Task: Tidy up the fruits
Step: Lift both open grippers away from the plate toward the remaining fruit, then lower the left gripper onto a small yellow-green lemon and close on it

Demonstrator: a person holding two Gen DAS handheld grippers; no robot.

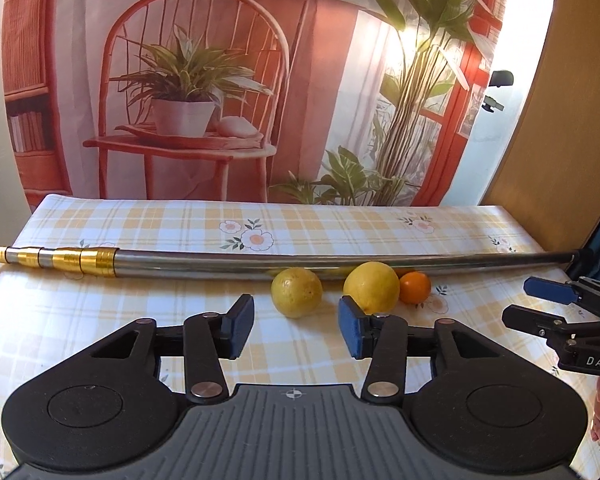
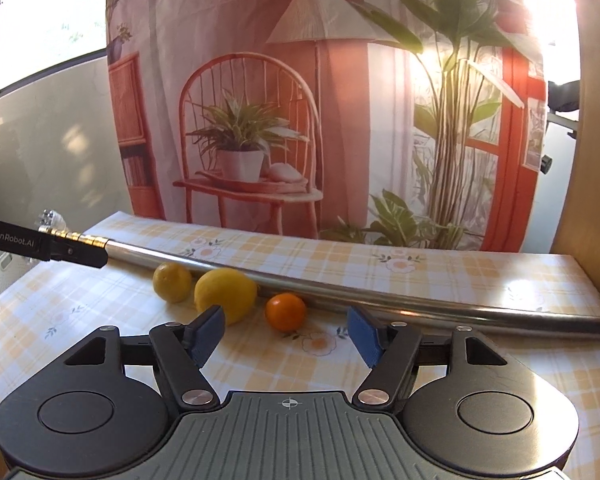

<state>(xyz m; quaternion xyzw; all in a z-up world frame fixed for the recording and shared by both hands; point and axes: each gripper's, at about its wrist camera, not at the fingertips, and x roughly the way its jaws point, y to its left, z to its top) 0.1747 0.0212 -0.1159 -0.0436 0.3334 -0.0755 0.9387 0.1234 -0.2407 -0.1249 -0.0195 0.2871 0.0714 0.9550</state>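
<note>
Both your grippers, left gripper (image 1: 296, 330) and right gripper (image 2: 286, 336), were wide open, holding nothing; you should've squared up on the orange (image 2: 285, 312) first.

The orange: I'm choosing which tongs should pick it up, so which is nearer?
Right. The right tongs sit open just in front of the orange; the left tongs face the smaller lemon, further left.
</note>
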